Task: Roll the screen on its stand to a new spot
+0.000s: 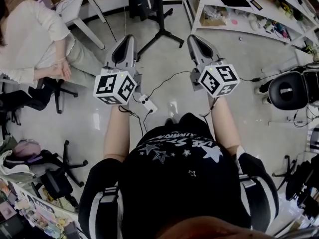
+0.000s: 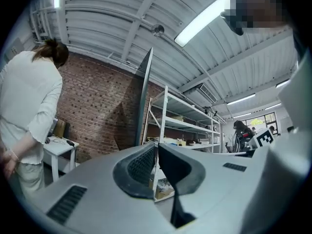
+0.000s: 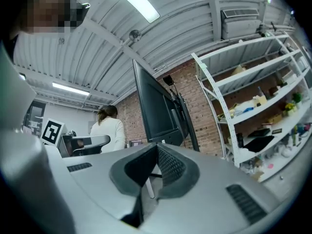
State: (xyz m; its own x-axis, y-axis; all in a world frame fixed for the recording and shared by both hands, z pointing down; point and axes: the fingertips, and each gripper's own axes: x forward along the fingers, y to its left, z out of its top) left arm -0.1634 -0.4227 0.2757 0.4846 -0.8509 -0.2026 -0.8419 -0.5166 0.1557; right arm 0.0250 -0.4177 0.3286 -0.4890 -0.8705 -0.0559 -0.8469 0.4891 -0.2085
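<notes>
Pressing both pairs of jaws together with nothing between them, we point the left gripper [image 2: 156, 149] and the right gripper [image 3: 156, 149] forward, side by side, toward the screen [image 3: 155, 106], which stands upright on its black stand [image 1: 160, 14] a little ahead, untouched by either, with white shelving [image 3: 213, 96] to its right.
</notes>
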